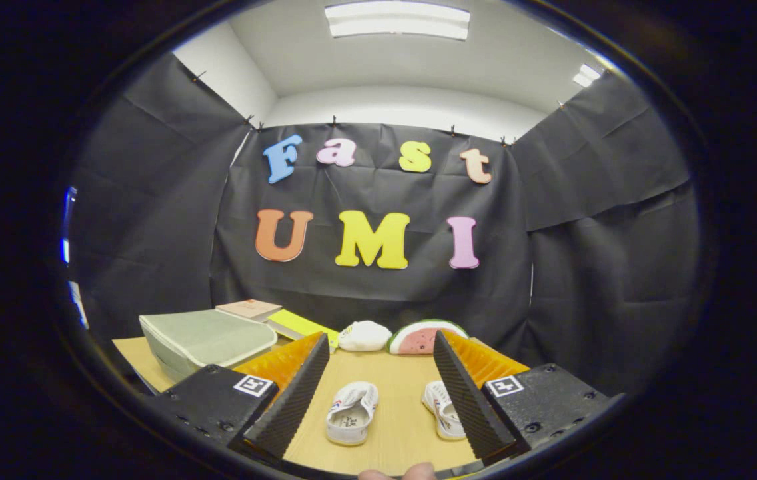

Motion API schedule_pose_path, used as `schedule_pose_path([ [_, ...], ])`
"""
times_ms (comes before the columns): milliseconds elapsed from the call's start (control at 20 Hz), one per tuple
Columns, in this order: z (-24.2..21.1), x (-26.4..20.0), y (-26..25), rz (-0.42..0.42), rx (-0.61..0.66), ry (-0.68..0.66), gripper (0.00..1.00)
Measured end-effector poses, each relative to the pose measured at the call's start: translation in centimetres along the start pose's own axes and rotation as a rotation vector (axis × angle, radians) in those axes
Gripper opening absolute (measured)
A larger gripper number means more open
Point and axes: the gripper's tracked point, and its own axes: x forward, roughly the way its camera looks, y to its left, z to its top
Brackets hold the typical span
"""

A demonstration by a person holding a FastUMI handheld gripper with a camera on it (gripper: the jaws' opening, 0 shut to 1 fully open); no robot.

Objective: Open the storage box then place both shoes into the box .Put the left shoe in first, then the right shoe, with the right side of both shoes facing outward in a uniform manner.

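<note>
Two white shoes lie on the wooden table between my fingers, toes pointing away from me. The left one (pixel 350 413) lies in full view near the left finger. The right one (pixel 440 410) is partly hidden behind the right finger (pixel 468 393). My gripper (pixel 378 347) is open, held above the table with nothing between its fingers. The grey-green storage box (pixel 205 340) stands shut beyond the left finger (pixel 295 393), at the table's far left.
A pinkish book (pixel 248 309) and a yellow-green book (pixel 298 325) lie behind the box. A white cloth bundle (pixel 364 336) and a watermelon-slice toy (pixel 424 337) sit at the back of the table (pixel 398 380). Fingertips of a hand (pixel 397 473) show at the near edge.
</note>
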Motion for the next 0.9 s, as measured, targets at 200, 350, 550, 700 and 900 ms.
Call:
schedule_pose_path([
  [200,0.6,-0.2,0.8,-0.009,-0.005,0.006,1.00],
  [350,0.7,-0.2,1.7,-0.008,-0.001,0.009,1.00],
  [550,0.5,0.0,2.3,0.002,0.010,0.023,1.00],
  [700,0.3,0.4,2.7,0.004,0.010,0.034,1.00],
  [900,-0.3,0.9,4.0,0.026,0.017,0.065,1.00],
])
